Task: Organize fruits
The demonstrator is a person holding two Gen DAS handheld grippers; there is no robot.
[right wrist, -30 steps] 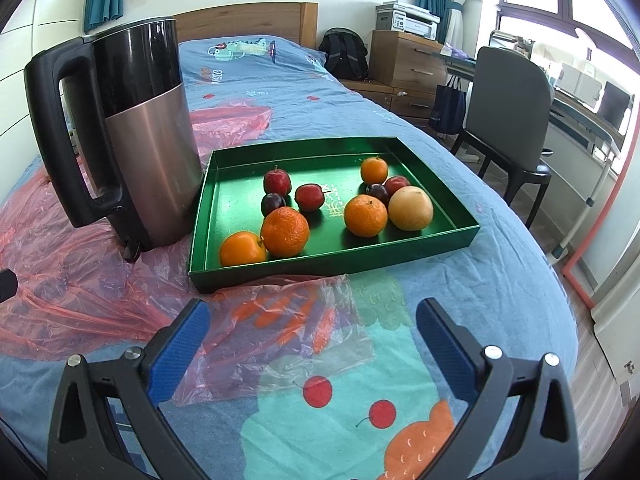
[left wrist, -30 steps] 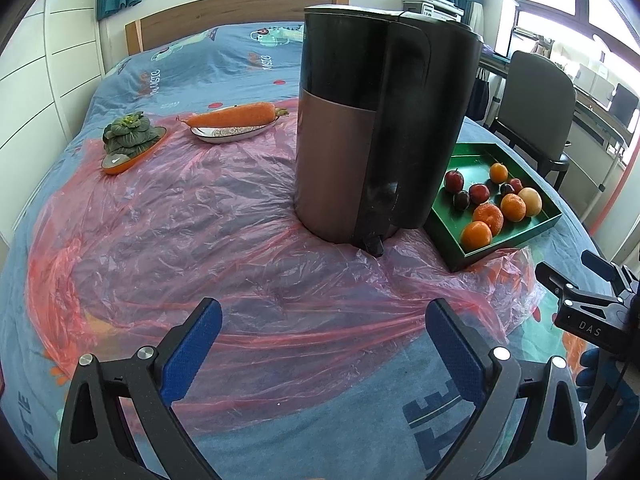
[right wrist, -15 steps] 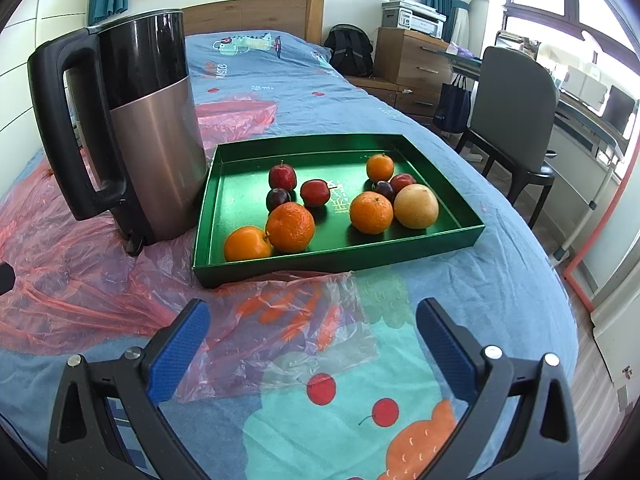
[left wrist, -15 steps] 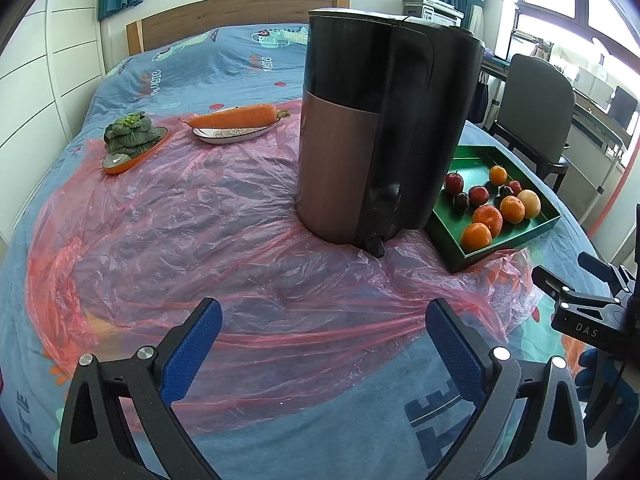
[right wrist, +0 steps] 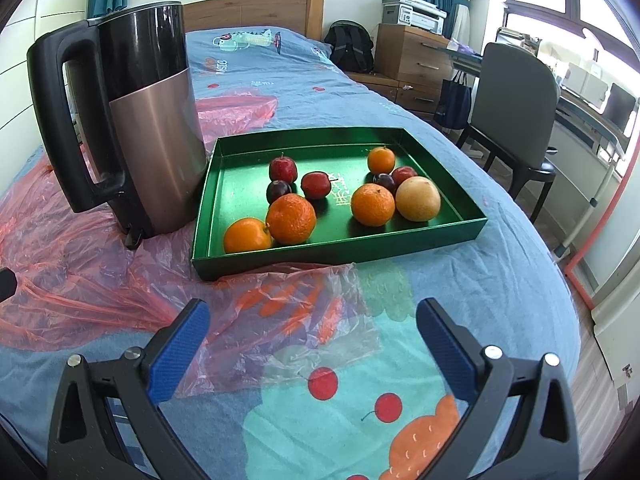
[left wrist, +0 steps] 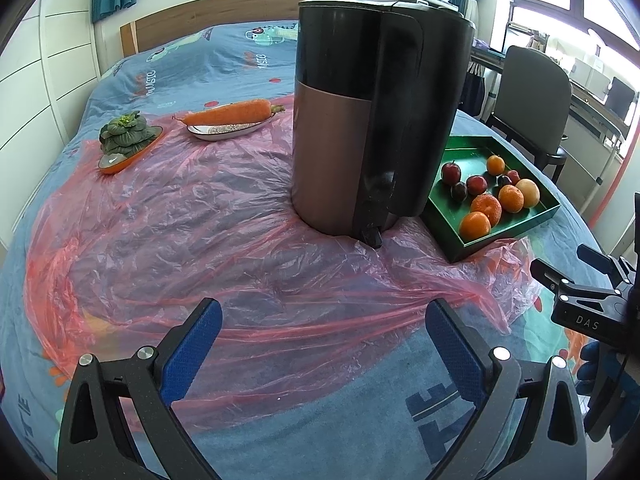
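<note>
My right gripper point(right wrist: 312, 340) has edged nearer the tray point(right wrist: 400, 246), both grippers gaping empty; next, grab the near orange point(right wrist: 246, 236).

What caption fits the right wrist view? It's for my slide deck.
Open right gripper hovers over the bedspread before a green tray of oranges and plums, kettle beside it.

"das" is printed in white on the right gripper point(left wrist: 587, 312) body (bedspread point(left wrist: 256, 60) lettering stays unreadable).
</note>
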